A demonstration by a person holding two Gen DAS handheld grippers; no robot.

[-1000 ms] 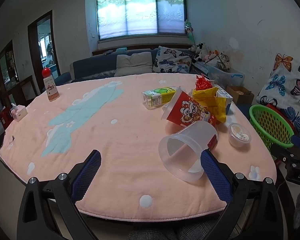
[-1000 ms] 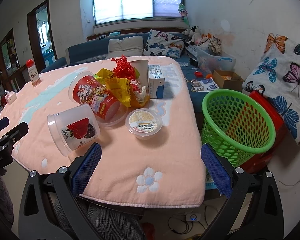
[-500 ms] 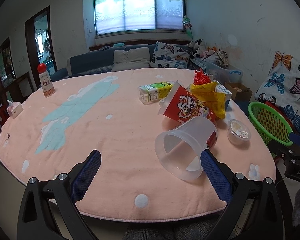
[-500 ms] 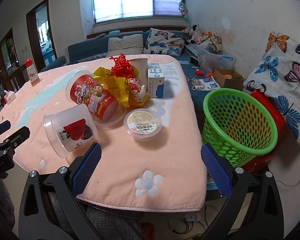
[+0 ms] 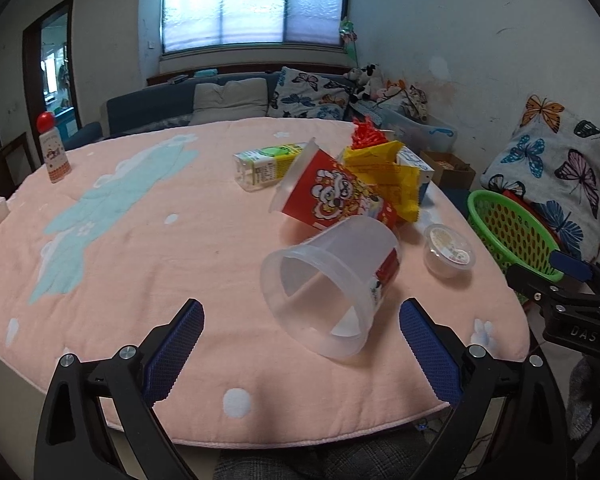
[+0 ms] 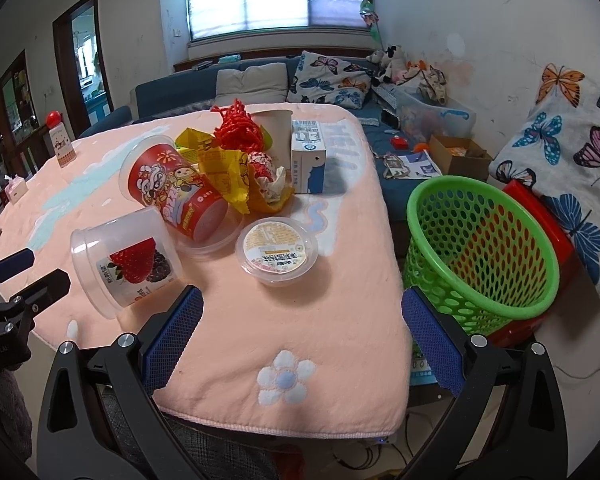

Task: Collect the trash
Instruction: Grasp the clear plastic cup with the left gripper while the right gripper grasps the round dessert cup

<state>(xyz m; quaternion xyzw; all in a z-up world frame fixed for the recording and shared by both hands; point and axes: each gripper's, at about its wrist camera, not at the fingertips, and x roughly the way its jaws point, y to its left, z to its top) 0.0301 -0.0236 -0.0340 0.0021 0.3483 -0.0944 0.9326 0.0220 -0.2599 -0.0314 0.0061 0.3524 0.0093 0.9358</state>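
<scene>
Pink cloth covered the counter (image 5: 140,240); the left gripper (image 5: 300,324) stood wide, a clear tub (image 5: 328,280) lying on its side just ahead between its fingers. From the right wrist, the right gripper (image 6: 302,322) gaped empty, a lidded cup (image 6: 278,248) ahead, the green basket (image 6: 480,256) beside.

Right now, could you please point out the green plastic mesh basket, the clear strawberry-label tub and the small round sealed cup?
Green plastic mesh basket (image 6: 512,280), right wrist view, on its inner mesh wall.
Clear strawberry-label tub (image 6: 136,264), right wrist view, on its label.
Small round sealed cup (image 6: 278,246), right wrist view, on its printed lid.
</scene>
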